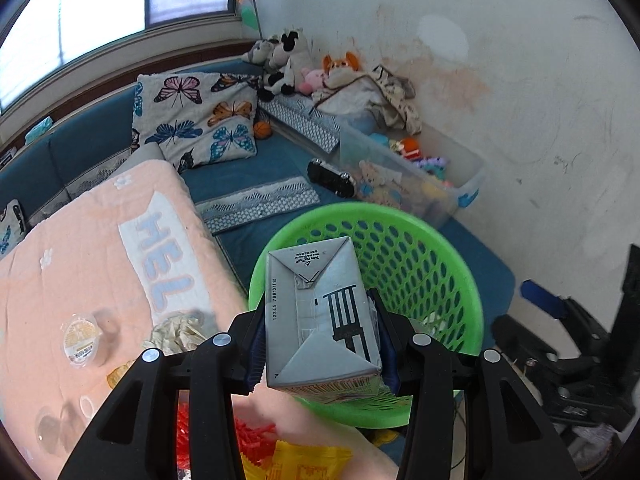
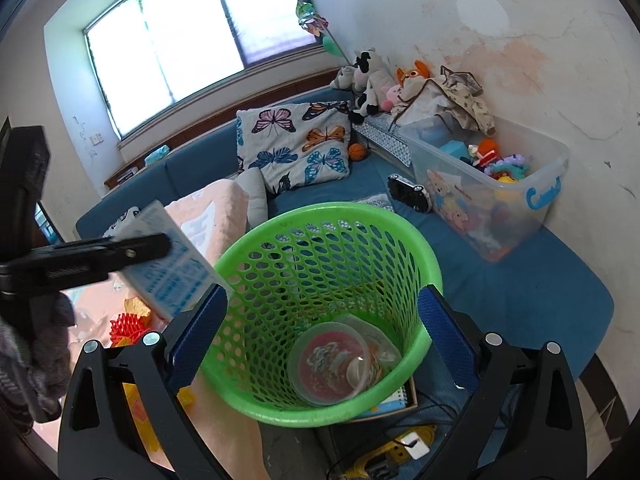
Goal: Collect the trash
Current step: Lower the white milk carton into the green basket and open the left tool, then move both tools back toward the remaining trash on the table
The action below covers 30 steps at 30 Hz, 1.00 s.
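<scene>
My left gripper (image 1: 320, 332) is shut on a silver drink carton (image 1: 316, 300), a pad pressed against each long side. The carton hangs over the near rim of the green mesh basket (image 1: 448, 248). In the right wrist view the same carton (image 2: 176, 268) shows at the left, with a left finger across it, just outside the rim. My right gripper (image 2: 324, 292) has its blue pads (image 2: 200, 336) against both outer sides of the basket (image 2: 288, 404). A clear plastic lid over a pink cup (image 2: 328, 360) lies in the basket's bottom.
A pink blanket (image 1: 60, 240) on the left carries a small sealed cup (image 1: 80, 340), a crumpled tissue (image 1: 180, 332), a red spiky piece (image 1: 248, 432) and a yellow wrapper (image 1: 304, 460). Behind the basket are a blue sofa (image 2: 520, 280) and a clear toy bin (image 2: 500, 200). Cables and a notebook (image 2: 394, 398) lie below.
</scene>
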Tool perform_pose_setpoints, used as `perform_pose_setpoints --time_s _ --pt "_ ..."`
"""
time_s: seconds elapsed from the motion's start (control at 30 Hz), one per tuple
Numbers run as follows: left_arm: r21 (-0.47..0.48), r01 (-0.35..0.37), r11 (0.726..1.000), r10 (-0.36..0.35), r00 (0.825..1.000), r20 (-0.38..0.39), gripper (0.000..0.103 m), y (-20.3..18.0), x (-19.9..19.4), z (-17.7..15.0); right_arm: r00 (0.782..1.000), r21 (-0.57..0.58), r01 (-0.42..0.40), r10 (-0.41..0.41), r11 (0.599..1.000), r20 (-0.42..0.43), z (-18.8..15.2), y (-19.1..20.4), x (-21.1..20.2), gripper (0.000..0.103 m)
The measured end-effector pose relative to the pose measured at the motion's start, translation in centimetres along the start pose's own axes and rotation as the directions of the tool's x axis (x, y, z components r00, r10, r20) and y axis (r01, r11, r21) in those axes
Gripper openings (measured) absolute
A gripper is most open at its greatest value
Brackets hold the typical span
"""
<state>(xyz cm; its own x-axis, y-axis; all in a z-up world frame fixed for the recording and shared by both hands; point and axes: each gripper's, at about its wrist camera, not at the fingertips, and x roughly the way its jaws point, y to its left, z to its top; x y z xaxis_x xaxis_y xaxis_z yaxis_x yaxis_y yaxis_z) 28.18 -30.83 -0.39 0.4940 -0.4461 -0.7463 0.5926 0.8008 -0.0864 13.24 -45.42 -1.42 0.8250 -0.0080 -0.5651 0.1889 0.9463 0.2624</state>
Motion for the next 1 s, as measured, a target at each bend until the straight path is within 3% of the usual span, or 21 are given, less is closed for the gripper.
perform_pose_setpoints --time_s 0.27,0.8,0.9,1.0 --pt "0.017 -0.019 1.000 0.020 0.999 -0.045 0.044 -0.6 2.0 -0.8 1.000 0.021 -0.014 0.014 1.000 0.001 -0.5 -0.2 -0.4 0.095" --pt "0.039 -0.049 0.998 0.050 0.998 -0.035 0.046 -1.1 2.7 -0.8 1.000 0.030 -0.026 0.026 0.999 -0.005 -1.0 -0.2 -0.7 0.095" --pt "0.037 -0.049 0.998 0.049 0.999 -0.023 0.056 -1.0 2.6 -0.8 1.000 0.030 -0.024 0.024 0.999 -0.006 -1.2 -0.3 -0.7 0.095" --pt "0.039 -0.054 0.998 0.054 0.998 -0.014 0.057 -0.9 2.4 -0.8 1.000 0.037 -0.025 0.025 0.999 -0.008 -1.1 -0.4 -0.6 0.095"
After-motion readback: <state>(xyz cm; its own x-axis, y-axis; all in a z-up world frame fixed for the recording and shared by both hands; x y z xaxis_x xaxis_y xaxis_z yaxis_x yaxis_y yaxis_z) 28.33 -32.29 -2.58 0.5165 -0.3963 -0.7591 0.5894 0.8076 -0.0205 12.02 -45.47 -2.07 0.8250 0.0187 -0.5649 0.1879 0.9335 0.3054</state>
